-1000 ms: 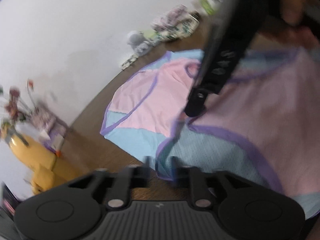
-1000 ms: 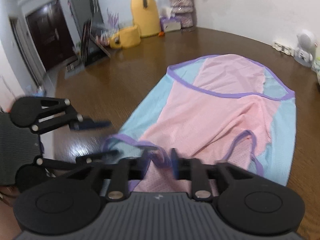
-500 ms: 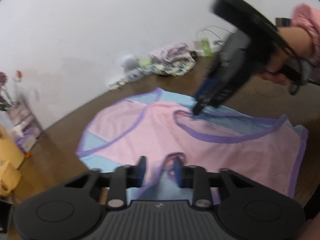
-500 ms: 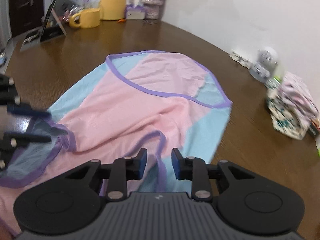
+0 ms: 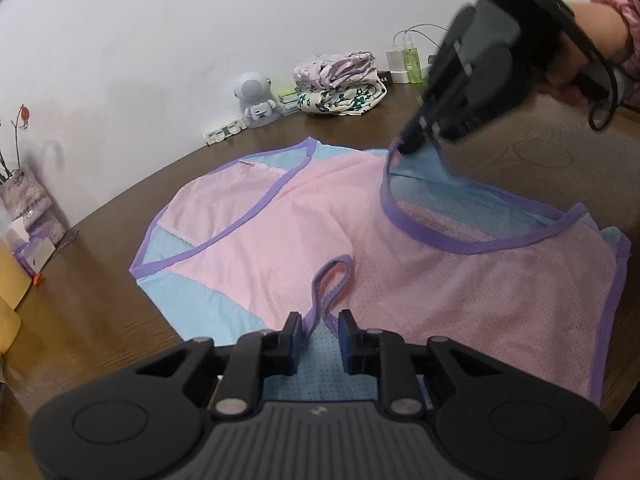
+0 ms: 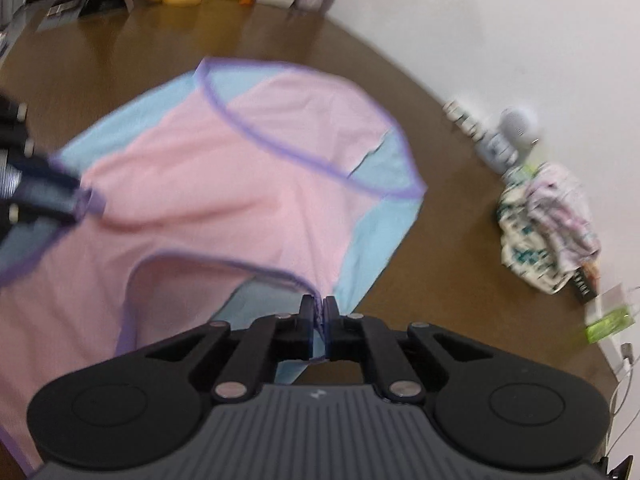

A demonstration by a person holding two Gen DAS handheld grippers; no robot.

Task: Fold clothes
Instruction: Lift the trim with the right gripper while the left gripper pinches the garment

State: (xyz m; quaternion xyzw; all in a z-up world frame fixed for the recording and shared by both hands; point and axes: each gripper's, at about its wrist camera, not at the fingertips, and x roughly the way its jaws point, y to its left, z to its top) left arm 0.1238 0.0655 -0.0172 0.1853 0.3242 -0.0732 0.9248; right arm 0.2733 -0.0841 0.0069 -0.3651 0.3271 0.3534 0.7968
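The round dark-brown wooden table (image 5: 560,168) carries the work: a pink and light-blue mesh garment with purple binding (image 5: 280,240) lies spread across its middle, mostly flat, with one shallow ridge running through the pink panel. Against the wall, well apart from it, sit a folded floral bundle of cloth (image 5: 340,88) and a small grey robot figurine (image 5: 256,96). I judge the garment light, limp and slightly slippery; it will sag wherever it is not supported, so the bound purple edges are the correct places to take hold, since the doubled trim resists stretching better than the open mesh. My right gripper (image 6: 319,320) is clenched on the purple strap (image 6: 280,274) at the near edge, with fabric pinched between the pads. My left gripper (image 5: 319,334) has narrowed around the other purple strap loop (image 5: 332,280); the binding passes between its fingers (image 5: 294,336), and in the right wrist view it appears to pinch the trim. Both holds are level with each other, which suits a lift-and-fold toward the far hem.
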